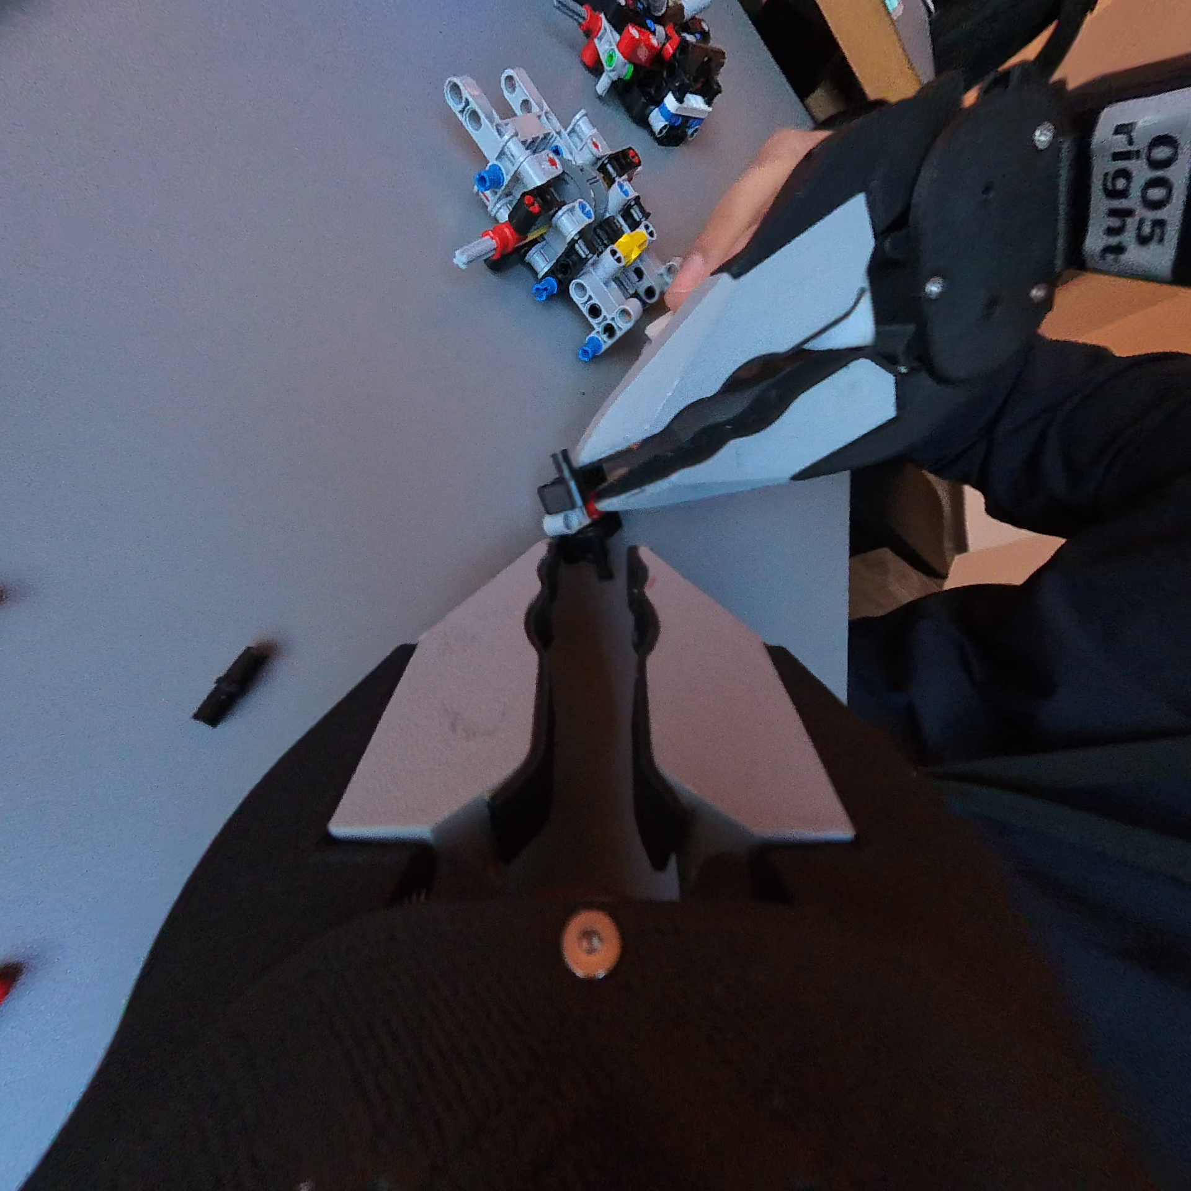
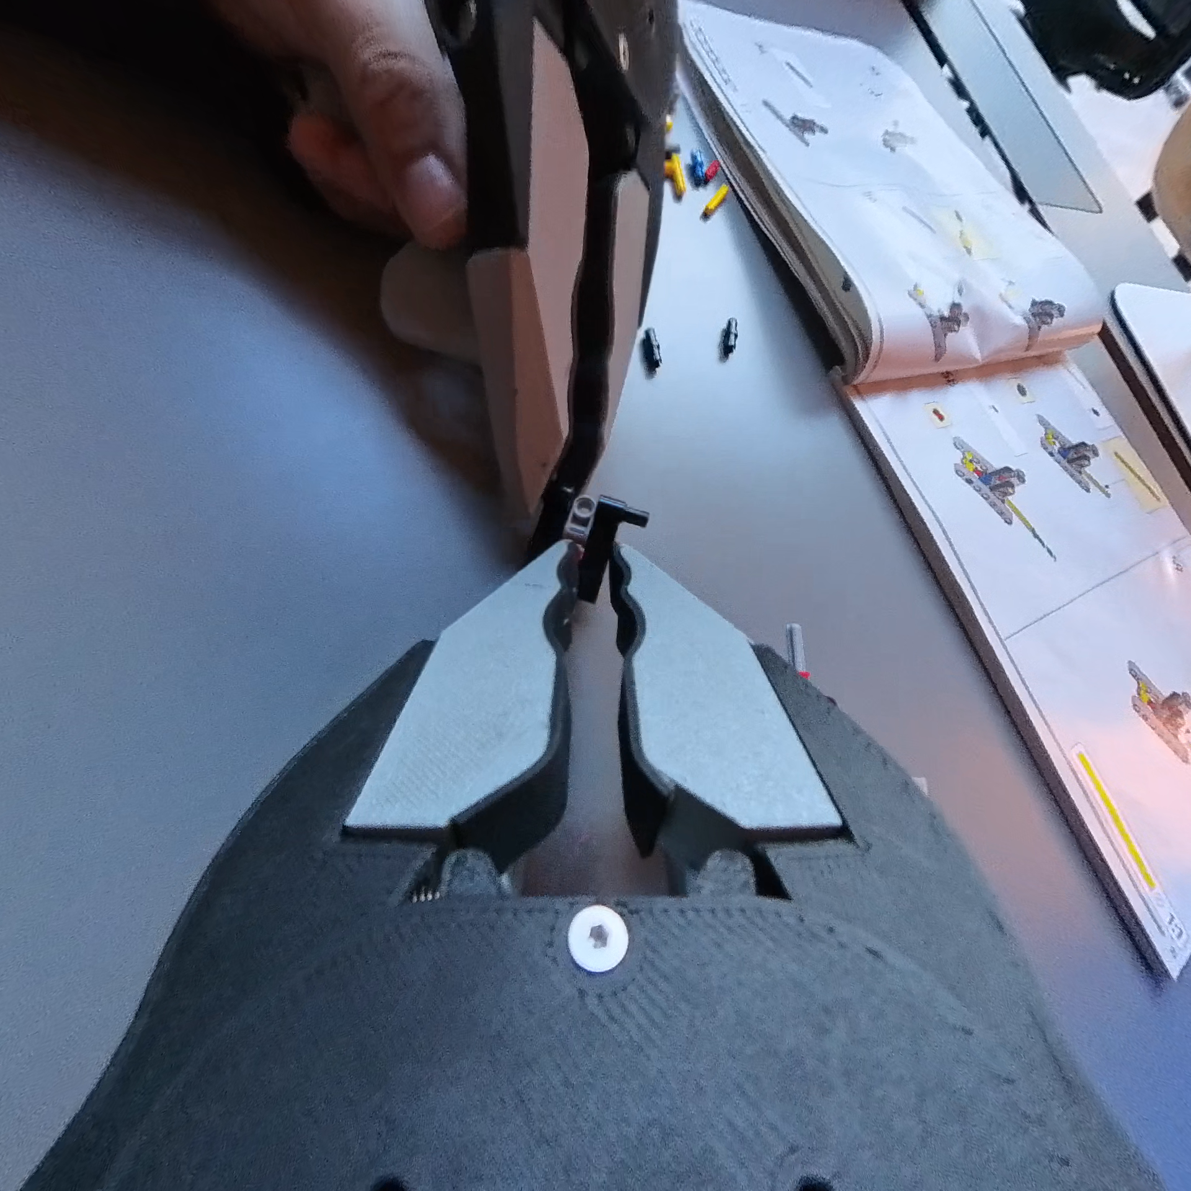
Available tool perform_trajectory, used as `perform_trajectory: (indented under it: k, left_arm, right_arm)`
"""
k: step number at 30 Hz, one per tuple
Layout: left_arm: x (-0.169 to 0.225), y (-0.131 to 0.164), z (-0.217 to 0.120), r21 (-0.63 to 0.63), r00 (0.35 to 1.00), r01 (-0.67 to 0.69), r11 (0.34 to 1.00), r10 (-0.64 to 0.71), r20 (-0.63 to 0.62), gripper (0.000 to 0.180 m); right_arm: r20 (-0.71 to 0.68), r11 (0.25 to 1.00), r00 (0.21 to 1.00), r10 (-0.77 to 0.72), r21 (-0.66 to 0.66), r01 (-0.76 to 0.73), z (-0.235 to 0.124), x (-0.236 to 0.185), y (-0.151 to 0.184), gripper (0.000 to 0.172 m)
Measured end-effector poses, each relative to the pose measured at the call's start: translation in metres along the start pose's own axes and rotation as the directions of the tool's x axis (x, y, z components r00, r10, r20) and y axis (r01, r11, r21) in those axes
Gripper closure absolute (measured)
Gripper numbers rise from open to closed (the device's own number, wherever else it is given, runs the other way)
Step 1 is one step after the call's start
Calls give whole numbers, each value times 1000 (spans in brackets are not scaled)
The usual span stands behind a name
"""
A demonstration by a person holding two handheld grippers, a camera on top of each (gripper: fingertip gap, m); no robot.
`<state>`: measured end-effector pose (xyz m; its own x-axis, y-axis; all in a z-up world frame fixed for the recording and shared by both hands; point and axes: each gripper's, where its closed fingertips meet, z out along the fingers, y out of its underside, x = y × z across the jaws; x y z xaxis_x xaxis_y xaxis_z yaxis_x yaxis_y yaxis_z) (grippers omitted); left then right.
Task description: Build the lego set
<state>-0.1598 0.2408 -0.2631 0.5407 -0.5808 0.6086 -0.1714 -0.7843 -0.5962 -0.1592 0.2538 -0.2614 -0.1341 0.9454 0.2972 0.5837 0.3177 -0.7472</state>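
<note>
- Two tools meet tip to tip over the grey surface [image 1: 258,322], each held in a person's hand.
- Right tool [image 1: 590,493]: its jaws are clamped on a small sub-assembly of building-toy parts [image 1: 567,496], made of a black piece, a light grey connector with holes and a red bit at the fingertip. In the right wrist view the black piece [image 2: 596,554] sits between the tips, with the grey connector [image 2: 580,519] just beside it.
- Left tool [image 1: 590,554]: its jaws stand a little apart, with a black part [image 1: 590,548] of the same cluster between the tips. I cannot tell whether the pads press on it.
- Left tool seen from the right wrist view [image 2: 561,496]: it comes down from above, and its tip touches the cluster.
- Well beyond the tips: a grey building-toy model [image 1: 554,213] with blue, red and yellow pins, and a darker model [image 1: 651,64] behind it.
- A loose black pin [image 1: 235,683] lies on the surface to the left.
- On the right side: an open instruction booklet [image 2: 967,387], two black pins [image 2: 652,348] and small yellow, blue and red parts [image 2: 699,174].
</note>
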Motion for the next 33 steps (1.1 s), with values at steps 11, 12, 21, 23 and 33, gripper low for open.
perform_trajectory:
  k: [11, 12, 21, 23, 33]
  left_arm:
    - [-5, 9, -12, -69, 970, -233, 970, 237, 59, 151]
    - [-5, 10, -12, -70, 969, -237, 969, 241, 58, 151]
    - [-23, -3, -63, -135, 901, -296, 945, 324, 288, 145]
    - [-25, -12, -83, -107, 889, -282, 953, 301, 344, 149]
    - [-68, 2, -78, -219, 808, -233, 947, 314, 499, 156]
  right_arm:
    - [-1, 998, 998, 60, 6, -60, -3, 6, 2, 164]
    - [7, 997, 997, 77, 19, -77, -5, 6, 0, 164]
    - [1, 989, 992, 128, 77, -128, -16, 17, -4, 163]
    - [5, 989, 992, 129, 74, -129, -17, 17, -4, 162]
    - [17, 991, 992, 123, 55, -124, -14, 14, -1, 162]
